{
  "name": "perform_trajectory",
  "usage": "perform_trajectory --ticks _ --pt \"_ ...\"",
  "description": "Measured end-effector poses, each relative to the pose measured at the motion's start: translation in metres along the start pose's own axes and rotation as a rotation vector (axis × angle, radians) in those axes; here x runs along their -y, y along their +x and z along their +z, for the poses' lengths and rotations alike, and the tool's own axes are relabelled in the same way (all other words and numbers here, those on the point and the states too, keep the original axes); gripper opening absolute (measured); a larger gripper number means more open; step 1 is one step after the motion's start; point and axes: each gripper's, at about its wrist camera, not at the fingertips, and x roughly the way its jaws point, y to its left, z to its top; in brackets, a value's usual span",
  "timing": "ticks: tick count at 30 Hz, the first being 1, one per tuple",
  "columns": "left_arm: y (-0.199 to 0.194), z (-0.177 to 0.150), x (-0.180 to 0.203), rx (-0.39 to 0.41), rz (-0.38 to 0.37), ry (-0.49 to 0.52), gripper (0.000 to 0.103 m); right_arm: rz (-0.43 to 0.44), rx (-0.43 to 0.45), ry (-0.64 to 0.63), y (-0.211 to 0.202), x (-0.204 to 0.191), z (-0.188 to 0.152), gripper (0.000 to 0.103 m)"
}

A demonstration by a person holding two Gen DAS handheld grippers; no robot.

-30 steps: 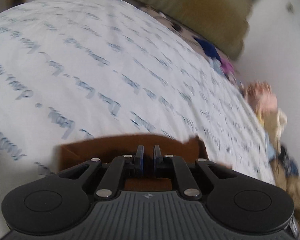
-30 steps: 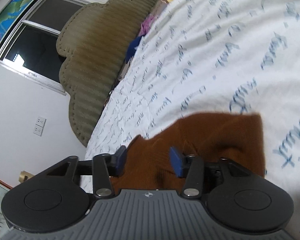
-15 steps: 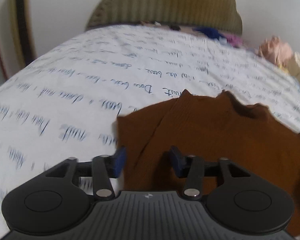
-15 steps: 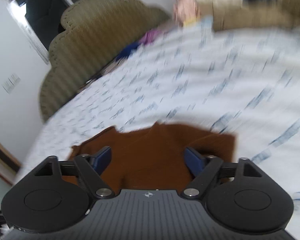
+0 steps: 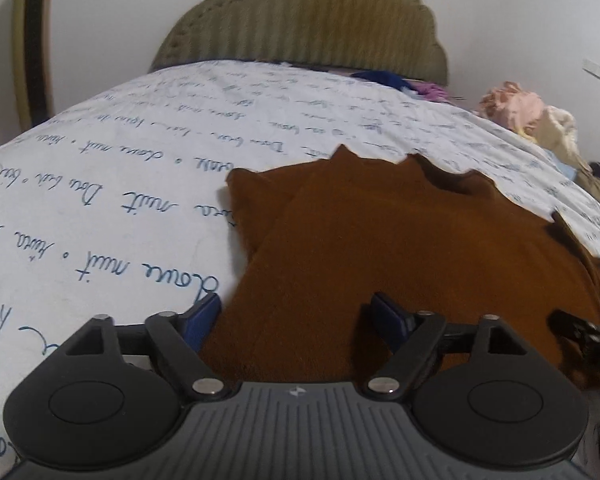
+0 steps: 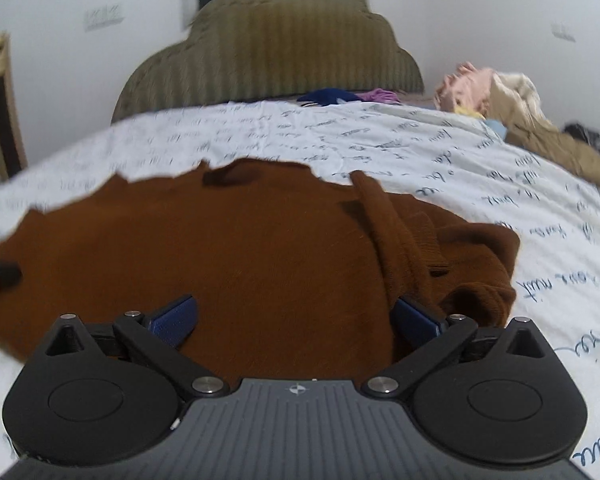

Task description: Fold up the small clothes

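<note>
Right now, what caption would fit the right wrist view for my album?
Open right gripper hovering over a brown sweater spread on a script-printed bedsheet, one sleeve bunched at right.

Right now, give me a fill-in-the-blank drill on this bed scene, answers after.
1. The garment under both tongs is ____ in colour.
2. The left tongs and right tongs both stand ____, gripping nothing.
3. The bedsheet is white with blue ____ printed on it.
4. The garment's bunched sleeve lies on the ____ side.

Answers: brown; open; handwriting; right
</note>
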Motion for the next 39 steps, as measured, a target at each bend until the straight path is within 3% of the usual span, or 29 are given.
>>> perform_trajectory --ticks 4,8,17,21,24,27,31,34,36,38,39 --pt "0.001 -0.011 0.008 0.017 0.012 0.057 0.091 -0.028 -0.045 -0.043 0.006 -0.008 -0.001 0.103" --pt "0.006 -0.010 0.002 -0.004 -0.021 0.030 0.100 -0.053 -0.046 -0.079 0.009 -0.014 -0.001 0.103" --pt "-0.003 -0.009 0.005 0.018 -0.004 0.045 0.095 -0.045 -0.048 -0.061 0.009 -0.011 -0.002 0.103" --pt "-0.012 -0.007 -0.002 0.030 -0.037 0.037 0.096 -0.041 -0.049 -0.049 0.006 -0.009 -0.003 0.103" --pt "-0.018 -0.004 -0.013 0.031 -0.048 0.025 0.096 -0.067 -0.012 0.010 -0.014 -0.005 -0.004 0.103" --pt "-0.024 0.001 -0.028 0.026 -0.092 -0.003 0.096 -0.027 0.031 0.096 -0.040 0.013 -0.008 0.103" --pt "-0.032 0.001 -0.041 0.053 -0.138 -0.010 0.096 -0.127 0.058 0.136 -0.064 0.040 -0.016 0.103" --pt "-0.033 0.001 -0.043 0.052 -0.170 0.012 0.096 -0.101 0.000 0.208 -0.062 0.060 -0.025 0.102" --pt "-0.033 0.001 -0.039 0.045 -0.181 0.041 0.096 -0.040 -0.028 0.259 -0.057 0.067 -0.032 0.092" --pt "-0.034 0.001 -0.032 0.051 -0.165 0.088 0.096 -0.015 -0.033 0.287 -0.056 0.068 -0.037 0.071" --pt "-0.035 0.001 -0.029 0.058 -0.155 0.113 0.096 -0.022 -0.030 0.278 -0.057 0.066 -0.038 0.066"
